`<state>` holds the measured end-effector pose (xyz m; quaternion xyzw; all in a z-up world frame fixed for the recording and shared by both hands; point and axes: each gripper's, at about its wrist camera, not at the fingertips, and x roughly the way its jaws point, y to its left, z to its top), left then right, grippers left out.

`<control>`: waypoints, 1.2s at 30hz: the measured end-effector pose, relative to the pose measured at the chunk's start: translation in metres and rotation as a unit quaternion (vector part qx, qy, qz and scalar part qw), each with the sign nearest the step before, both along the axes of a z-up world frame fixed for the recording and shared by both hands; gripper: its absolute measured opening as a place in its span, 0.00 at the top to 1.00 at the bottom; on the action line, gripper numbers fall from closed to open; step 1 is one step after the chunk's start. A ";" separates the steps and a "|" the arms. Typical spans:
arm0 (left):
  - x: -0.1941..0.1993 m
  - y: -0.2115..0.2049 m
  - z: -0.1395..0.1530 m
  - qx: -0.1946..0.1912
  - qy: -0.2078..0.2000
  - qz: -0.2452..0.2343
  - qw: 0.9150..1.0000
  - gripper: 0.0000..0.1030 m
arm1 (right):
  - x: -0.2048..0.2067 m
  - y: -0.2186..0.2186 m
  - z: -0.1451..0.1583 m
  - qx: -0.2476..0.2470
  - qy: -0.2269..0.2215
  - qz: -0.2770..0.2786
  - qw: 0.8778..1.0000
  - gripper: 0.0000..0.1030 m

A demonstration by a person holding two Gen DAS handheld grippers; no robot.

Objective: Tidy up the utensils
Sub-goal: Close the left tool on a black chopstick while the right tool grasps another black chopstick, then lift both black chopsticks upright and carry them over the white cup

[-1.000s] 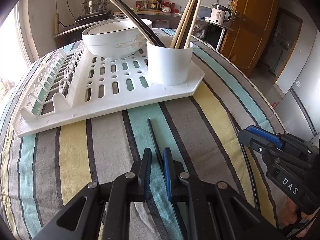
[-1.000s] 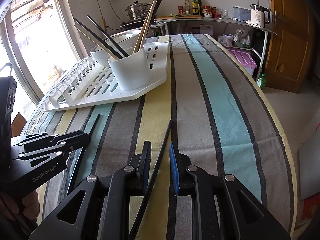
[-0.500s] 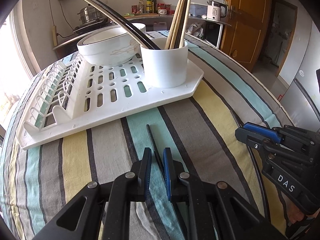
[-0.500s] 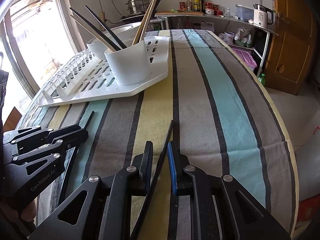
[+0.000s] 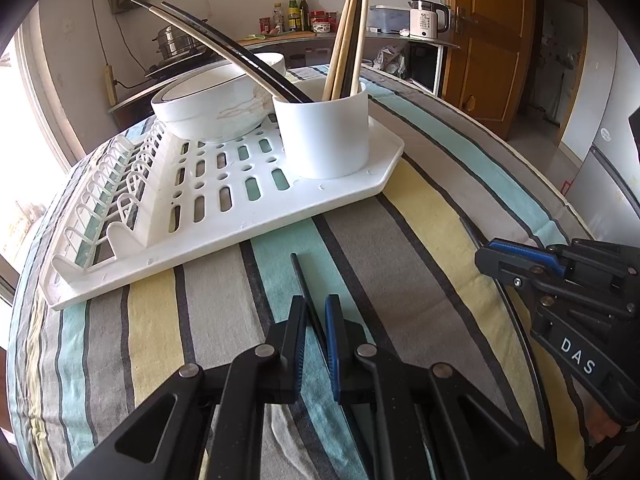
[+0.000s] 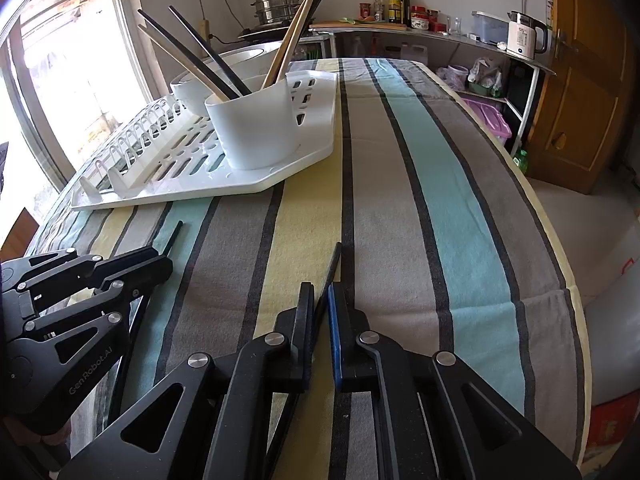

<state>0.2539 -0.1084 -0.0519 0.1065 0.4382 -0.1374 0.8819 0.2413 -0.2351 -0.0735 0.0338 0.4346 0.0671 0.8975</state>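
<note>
Left wrist view reads "DAS" on the right gripper [image 5: 486, 254], "GenRobot.AI" marks the left gripper [image 5: 316, 320], each clenched on a black chopstick [image 5: 301, 276] lying on the striped cloth [image 5: 420, 220] near the white rack [image 5: 224, 216].

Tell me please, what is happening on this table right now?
A person is tidying chopsticks with a handheld tool in each hand. The left tool is shut on one black chopstick and the right tool on another black chopstick, both low over the striped tablecloth. Ahead, a white cup on the white drying rack already holds several chopsticks, beside a white bowl.
</note>
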 end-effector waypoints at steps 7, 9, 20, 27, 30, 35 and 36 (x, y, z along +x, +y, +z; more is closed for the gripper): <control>0.001 -0.001 0.002 -0.003 0.011 -0.008 1.000 0.94 | -0.002 -0.002 0.005 0.010 -0.008 0.005 1.000 0.94; 0.000 0.000 0.005 -0.010 0.014 -0.011 1.000 0.94 | -0.003 -0.003 0.009 0.015 -0.012 0.006 1.000 0.94; -0.012 0.020 0.059 -0.052 -0.031 -0.011 0.998 0.95 | -0.015 -0.006 0.045 0.042 -0.059 0.019 0.997 0.95; -0.027 0.035 0.103 -0.090 -0.069 -0.013 0.993 0.96 | -0.026 -0.004 0.074 0.049 -0.097 0.024 0.994 0.95; -0.036 0.043 0.119 -0.103 -0.086 -0.011 0.991 0.96 | -0.032 -0.004 0.086 0.053 -0.115 0.026 0.992 0.96; -0.048 0.056 0.142 -0.124 -0.109 -0.008 0.986 0.96 | -0.043 -0.006 0.105 0.057 -0.144 0.028 0.988 0.96; -0.051 0.058 0.145 -0.127 -0.113 -0.008 0.985 0.96 | -0.045 -0.006 0.108 0.058 -0.150 0.028 0.987 0.96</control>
